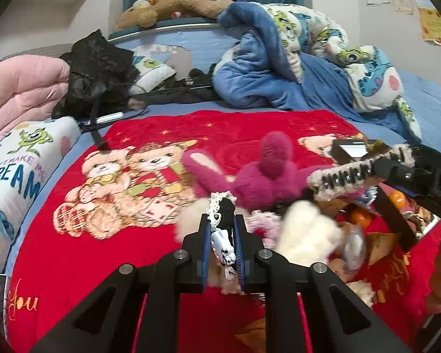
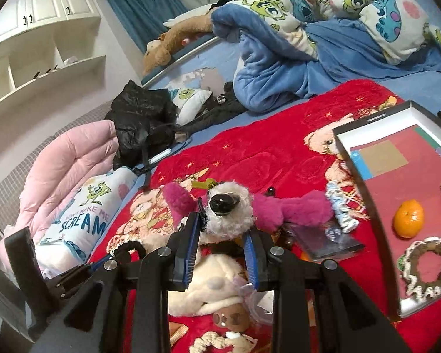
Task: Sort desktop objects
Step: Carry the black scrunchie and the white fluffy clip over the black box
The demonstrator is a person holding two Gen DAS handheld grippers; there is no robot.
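My left gripper [image 1: 222, 229] is shut on a black scrunchie with lace trim and a small white charm [image 1: 222, 220], held above the red bear blanket [image 1: 150, 135]. My right gripper [image 2: 222, 229] is shut on a fluffy cream hair claw with a black oval [image 2: 225, 206]; it also shows at the right of the left wrist view [image 1: 355, 173]. A magenta plush bunny piece [image 1: 258, 176] and a cream plush [image 1: 305, 235] lie in the pile. A black-rimmed box [image 2: 364, 182] at right holds an orange [image 2: 408, 219] and a crocheted scrunchie [image 2: 426, 264].
A pink quilt [image 2: 73, 158], a Monsters pillow [image 2: 85, 217], a black plastic bag [image 2: 144, 117] and a blue blanket heap [image 2: 279, 67] surround the red blanket. White shelves [image 2: 44, 58] stand at left. A clear card packet [image 2: 329, 235] lies by the box.
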